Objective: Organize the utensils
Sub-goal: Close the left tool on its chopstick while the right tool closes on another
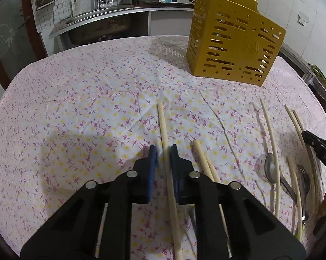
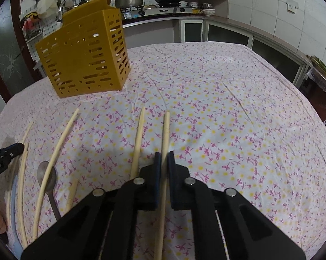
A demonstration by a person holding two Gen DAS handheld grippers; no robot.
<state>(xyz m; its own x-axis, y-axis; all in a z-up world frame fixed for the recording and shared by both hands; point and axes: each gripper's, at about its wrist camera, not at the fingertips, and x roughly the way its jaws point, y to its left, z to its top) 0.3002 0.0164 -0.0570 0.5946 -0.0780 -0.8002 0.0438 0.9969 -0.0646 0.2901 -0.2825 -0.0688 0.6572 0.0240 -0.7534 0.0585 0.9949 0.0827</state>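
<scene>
A yellow slotted utensil holder stands on the flowered tablecloth, also in the right wrist view. My left gripper has its jaws narrowly apart around a pale chopstick lying on the cloth. My right gripper is closed on another chopstick. More chopsticks and a metal spoon lie to the right of the left gripper. The spoon and loose chopsticks lie left of the right gripper.
A fork lies among the chopsticks at the right. The right gripper's tip shows at the right edge, the left gripper's tip at the left edge. A kitchen counter with a stove stands behind the table.
</scene>
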